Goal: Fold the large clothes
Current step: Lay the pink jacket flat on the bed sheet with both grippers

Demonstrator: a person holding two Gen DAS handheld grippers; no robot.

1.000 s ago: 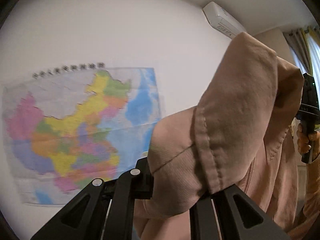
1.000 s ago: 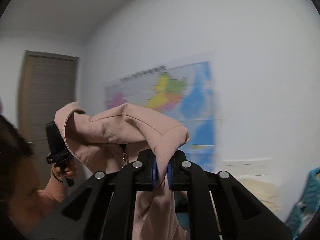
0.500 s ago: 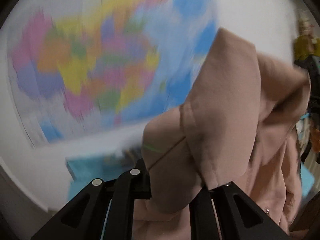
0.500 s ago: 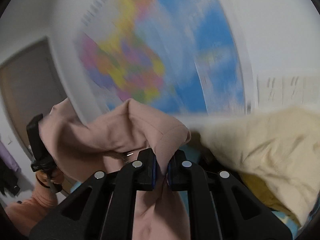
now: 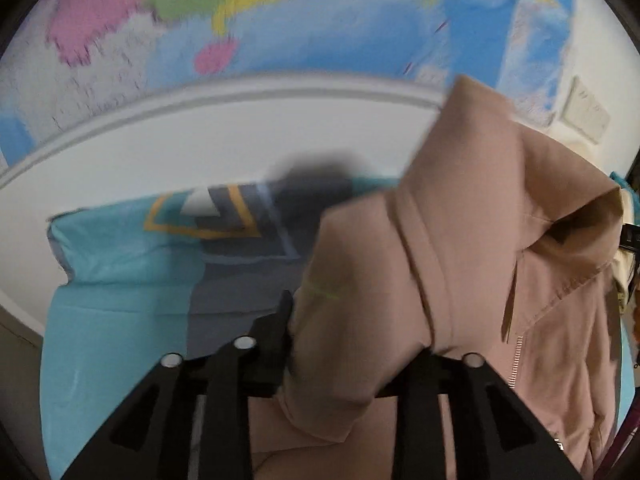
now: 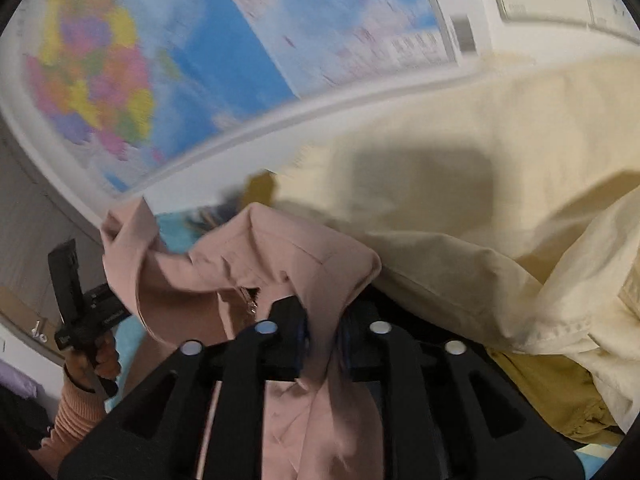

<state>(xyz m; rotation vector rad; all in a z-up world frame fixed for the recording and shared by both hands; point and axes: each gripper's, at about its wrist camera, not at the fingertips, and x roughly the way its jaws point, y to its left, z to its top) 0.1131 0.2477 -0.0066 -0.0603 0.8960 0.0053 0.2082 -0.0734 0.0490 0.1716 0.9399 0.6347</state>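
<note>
A dusty-pink zip hoodie (image 5: 472,272) hangs in the air between my two grippers. My left gripper (image 5: 352,344) is shut on one shoulder fold of it, and the cloth drapes over the right finger. My right gripper (image 6: 322,332) is shut on the other shoulder fold of the hoodie (image 6: 288,264). The left gripper's body (image 6: 76,308), held in a hand, shows at the left of the right wrist view. The hoodie's zipper (image 5: 514,364) hangs down on the right of the left wrist view.
A bed with a turquoise and grey patterned cover (image 5: 120,288) lies below. A pile of cream and mustard clothes (image 6: 500,208) sits on it to the right. A coloured wall map (image 6: 120,80) hangs behind the bed.
Both grippers have swung downward with the hoodie. The view has dropped from the wall and map toward the bed and the cream clothes pile. Both grips are unchanged.
</note>
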